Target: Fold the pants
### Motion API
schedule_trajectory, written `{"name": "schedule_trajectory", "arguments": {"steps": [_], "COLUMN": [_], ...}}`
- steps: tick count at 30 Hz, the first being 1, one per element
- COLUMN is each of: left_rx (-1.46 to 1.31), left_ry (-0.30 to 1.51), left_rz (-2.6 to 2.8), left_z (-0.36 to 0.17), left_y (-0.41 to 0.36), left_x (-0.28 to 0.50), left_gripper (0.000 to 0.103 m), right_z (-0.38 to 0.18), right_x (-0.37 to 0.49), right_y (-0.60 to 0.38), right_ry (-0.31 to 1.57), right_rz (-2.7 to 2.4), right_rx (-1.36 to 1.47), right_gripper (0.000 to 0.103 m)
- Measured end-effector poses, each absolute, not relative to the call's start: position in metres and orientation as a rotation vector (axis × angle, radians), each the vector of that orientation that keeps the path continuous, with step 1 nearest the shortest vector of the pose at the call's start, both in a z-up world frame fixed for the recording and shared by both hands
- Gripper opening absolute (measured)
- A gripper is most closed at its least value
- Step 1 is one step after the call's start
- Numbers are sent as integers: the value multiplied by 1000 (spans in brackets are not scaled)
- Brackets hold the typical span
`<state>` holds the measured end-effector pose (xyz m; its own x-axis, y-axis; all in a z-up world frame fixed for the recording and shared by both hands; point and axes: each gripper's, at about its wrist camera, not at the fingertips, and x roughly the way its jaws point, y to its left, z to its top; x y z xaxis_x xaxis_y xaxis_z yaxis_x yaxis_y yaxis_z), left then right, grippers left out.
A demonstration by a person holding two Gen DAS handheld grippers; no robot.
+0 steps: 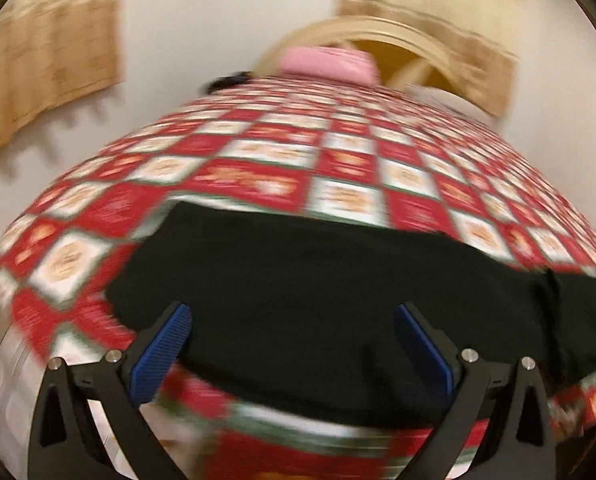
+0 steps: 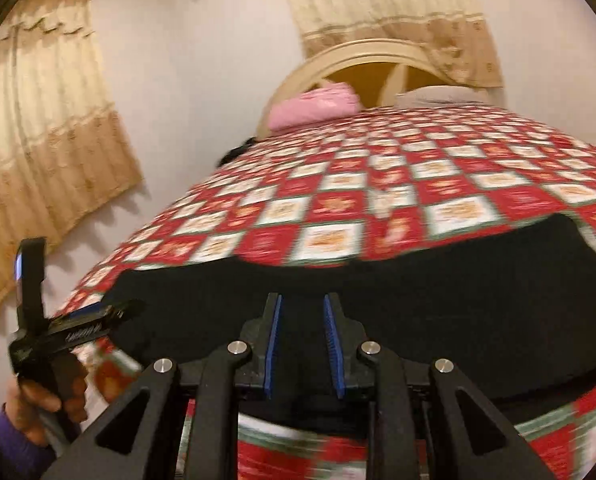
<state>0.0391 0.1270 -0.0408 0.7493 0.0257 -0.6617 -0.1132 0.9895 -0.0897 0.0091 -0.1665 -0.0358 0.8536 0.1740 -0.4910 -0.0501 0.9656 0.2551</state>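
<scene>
Checkered red-and-white bedspread carries the black pants near its front edge. Left tongs gape wide above the pants, empty. Right tongs stand narrowly parted over them, gripping nothing.

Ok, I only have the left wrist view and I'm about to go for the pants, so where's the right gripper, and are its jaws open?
Observer: The right gripper points at the near edge of the black pants. Its jaws stand a narrow gap apart, with no cloth visibly pinched.
Operator: How does my left gripper look from there?
Observer: The left gripper is by the pants' left end, jaws wide, one finger pointing up.
Operator: What's behind it?
Observer: A hand in a purple sleeve grips its handle.
</scene>
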Motion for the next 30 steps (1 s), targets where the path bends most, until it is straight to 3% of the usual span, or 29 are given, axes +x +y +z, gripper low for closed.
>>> {"name": "schedule_trajectory", "arguments": {"steps": [7, 9, 12, 16, 21, 23, 26, 30], "left_rx": [-396, -430, -453, -481, -442, -460, -514, -452], "left_ry": [797, 811, 778, 765, 744, 736, 727, 686], "left_rz": [263, 269, 260, 249, 282, 277, 240, 234], "left_z": [-67, -75, -75, -72, -74, -75, -76, -62], "left_y": [190, 192, 190, 192, 193, 195, 199, 188], "left_x": [46, 51, 54, 57, 53, 50, 49, 47], "left_gripper": [103, 96, 94, 78, 51, 35, 22, 19], "right_z": [-63, -65, -64, -67, -66, -66, -65, -60], "right_x": [14, 10, 9, 10, 9, 9, 7, 4], "right_y": [-124, -122, -127, -132, -133, -134, -135, -145], "right_ry": [659, 667, 652, 664, 661, 660, 659, 631], "right_rz": [244, 252, 239, 230, 217, 213, 204, 163], "right_rx": [222, 208, 222, 250, 262, 265, 267, 283], "right_gripper": [23, 23, 23, 23, 23, 23, 23, 23]}}
